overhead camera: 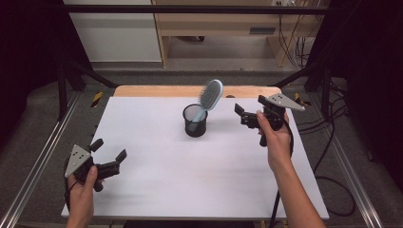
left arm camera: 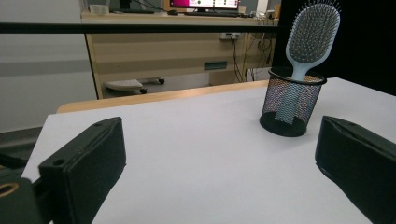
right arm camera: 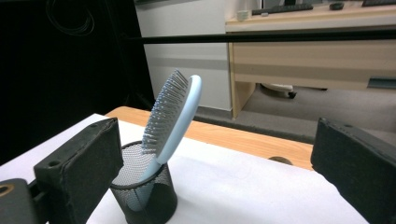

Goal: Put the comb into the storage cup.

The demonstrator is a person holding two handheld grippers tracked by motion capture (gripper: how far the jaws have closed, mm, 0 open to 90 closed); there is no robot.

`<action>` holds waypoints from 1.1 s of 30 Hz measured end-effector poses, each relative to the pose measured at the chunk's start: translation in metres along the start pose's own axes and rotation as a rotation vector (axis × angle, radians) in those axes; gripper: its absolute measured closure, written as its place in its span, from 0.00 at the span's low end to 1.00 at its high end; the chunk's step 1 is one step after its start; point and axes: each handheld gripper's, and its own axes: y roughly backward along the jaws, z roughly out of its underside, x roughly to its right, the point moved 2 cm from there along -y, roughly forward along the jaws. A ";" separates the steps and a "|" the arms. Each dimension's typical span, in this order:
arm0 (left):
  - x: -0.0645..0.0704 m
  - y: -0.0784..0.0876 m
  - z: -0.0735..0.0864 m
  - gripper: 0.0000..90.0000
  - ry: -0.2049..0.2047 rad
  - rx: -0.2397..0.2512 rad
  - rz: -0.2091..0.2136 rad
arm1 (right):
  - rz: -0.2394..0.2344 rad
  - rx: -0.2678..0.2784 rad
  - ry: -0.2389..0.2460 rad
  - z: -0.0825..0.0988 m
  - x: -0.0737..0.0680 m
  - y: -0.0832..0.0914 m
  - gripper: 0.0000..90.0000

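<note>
Both grippers are released: the right gripper [overhead camera: 244, 115] near the hairbrush [overhead camera: 209, 96] leaning in its mesh cup [overhead camera: 195, 121], the left gripper [overhead camera: 110, 154] near-left.

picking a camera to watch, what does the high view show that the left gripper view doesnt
High view alone: both hands, the left tongs open near the table's front left corner, the right tongs open just right of the cup, and the whole white table.

Left gripper view alone: the brush's bristle face head-on, and a desk with a monitor behind.

Both: the light blue hairbrush standing handle-down and tilted in the black mesh cup.
</note>
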 end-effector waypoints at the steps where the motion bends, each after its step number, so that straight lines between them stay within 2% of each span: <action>1: 0.000 0.000 0.000 0.02 -0.001 0.003 0.002 | 0.001 0.004 0.008 0.000 0.001 0.003 0.03; 4: -0.001 0.000 0.001 0.02 0.002 -0.006 0.005 | 0.011 0.022 0.022 0.001 0.004 0.013 0.03; 9: -0.005 0.002 0.002 0.02 0.020 -0.010 -0.011 | 0.030 0.010 0.057 0.009 0.009 0.025 0.03; 12: -0.005 0.003 0.006 0.02 0.015 -0.034 -0.018 | 0.035 0.015 0.070 0.014 0.012 0.032 0.03; 21: -0.004 0.003 0.009 0.02 0.029 -0.044 -0.009 | 0.048 0.031 0.085 0.028 0.018 0.052 0.04; 28: -0.008 0.005 0.008 0.02 0.040 -0.031 -0.013 | 0.056 0.036 0.099 0.039 0.024 0.067 0.04; 33: -0.008 0.006 0.008 0.02 0.039 -0.027 -0.011 | 0.068 0.048 0.091 0.044 0.030 0.079 0.04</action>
